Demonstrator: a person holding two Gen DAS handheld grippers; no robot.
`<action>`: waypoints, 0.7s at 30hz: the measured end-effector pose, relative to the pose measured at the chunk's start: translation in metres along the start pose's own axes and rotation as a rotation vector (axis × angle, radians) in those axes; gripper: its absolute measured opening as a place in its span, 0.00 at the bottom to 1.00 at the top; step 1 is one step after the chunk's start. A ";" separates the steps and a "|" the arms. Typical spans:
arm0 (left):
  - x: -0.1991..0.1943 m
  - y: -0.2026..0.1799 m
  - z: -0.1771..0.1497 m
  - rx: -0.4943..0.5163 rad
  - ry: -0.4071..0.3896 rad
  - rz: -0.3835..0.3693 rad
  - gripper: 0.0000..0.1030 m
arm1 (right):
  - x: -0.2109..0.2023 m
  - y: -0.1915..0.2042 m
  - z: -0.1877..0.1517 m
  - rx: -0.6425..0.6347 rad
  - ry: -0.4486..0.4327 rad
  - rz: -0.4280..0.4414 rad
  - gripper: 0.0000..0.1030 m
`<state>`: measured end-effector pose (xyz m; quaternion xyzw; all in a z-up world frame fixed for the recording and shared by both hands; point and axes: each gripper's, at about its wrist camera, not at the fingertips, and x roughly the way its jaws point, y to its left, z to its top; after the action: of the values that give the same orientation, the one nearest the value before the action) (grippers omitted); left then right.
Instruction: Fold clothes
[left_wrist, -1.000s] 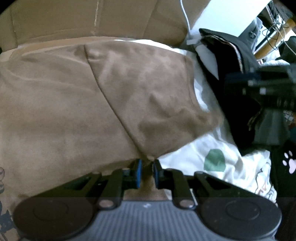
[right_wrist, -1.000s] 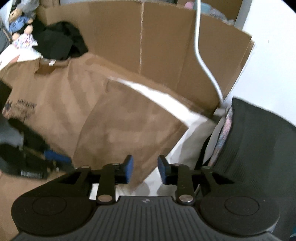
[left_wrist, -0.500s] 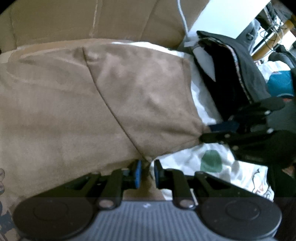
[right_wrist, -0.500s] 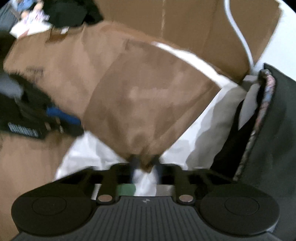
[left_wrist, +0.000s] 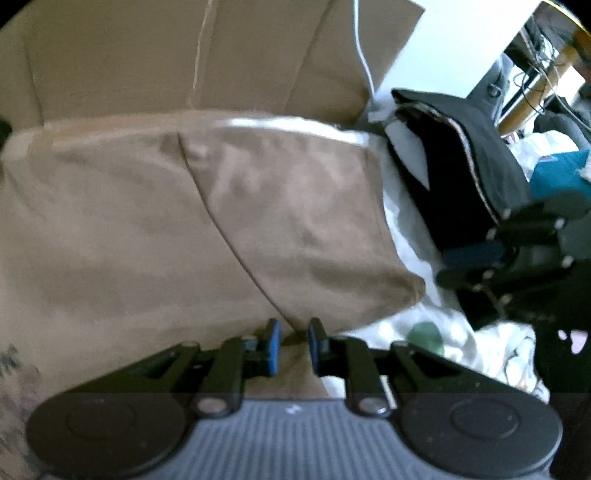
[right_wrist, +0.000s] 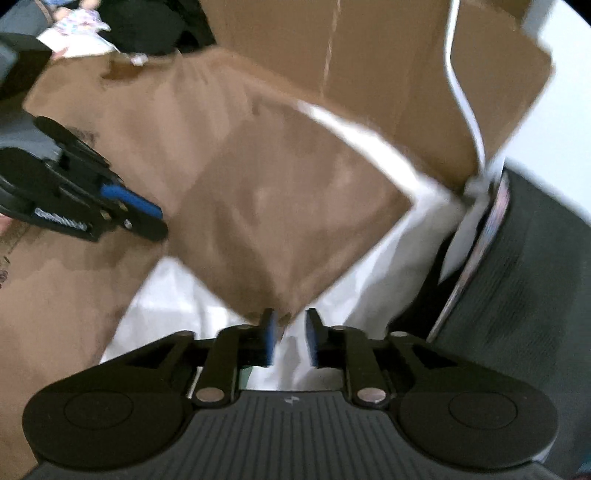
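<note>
A brown T-shirt (left_wrist: 129, 240) lies spread on a white printed sheet (left_wrist: 424, 332), its sleeve (left_wrist: 303, 221) angled out to the right. My left gripper (left_wrist: 293, 347) hovers at the underarm seam. Its jaws are opening, and brown cloth shows in the gap without being pinched. In the right wrist view the sleeve (right_wrist: 277, 203) ends in a corner just at my right gripper (right_wrist: 290, 339). Its jaws are opening too, with white sheet (right_wrist: 184, 295) showing between the pads. Each view shows the other gripper: the right gripper (left_wrist: 454, 266) and the left gripper (right_wrist: 155, 221).
A cardboard panel (left_wrist: 258, 55) stands behind the shirt, with a white cable (right_wrist: 461, 92) hanging over it. A dark folded garment pile (left_wrist: 461, 166) sits to the right of the sleeve. More clothes and toys (right_wrist: 92, 33) lie at the far left.
The right gripper came in to the sleeve corner, closed on it half a second ago, and now stands apart from it. The left gripper has lifted slightly off the seam.
</note>
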<state>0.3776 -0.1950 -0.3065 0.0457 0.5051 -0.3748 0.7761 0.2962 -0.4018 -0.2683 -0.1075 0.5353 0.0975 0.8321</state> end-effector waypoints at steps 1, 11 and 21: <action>-0.004 0.004 0.003 -0.010 -0.013 0.006 0.21 | -0.005 -0.006 0.006 0.018 -0.027 -0.005 0.39; -0.030 0.081 0.023 -0.146 -0.146 0.176 0.31 | 0.006 -0.047 0.036 0.122 -0.090 -0.062 0.40; -0.054 0.178 0.041 -0.294 -0.240 0.366 0.47 | 0.026 -0.064 0.044 0.139 -0.107 -0.100 0.40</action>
<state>0.5088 -0.0573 -0.2974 -0.0217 0.4419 -0.1533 0.8836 0.3629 -0.4490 -0.2693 -0.0706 0.4895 0.0241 0.8688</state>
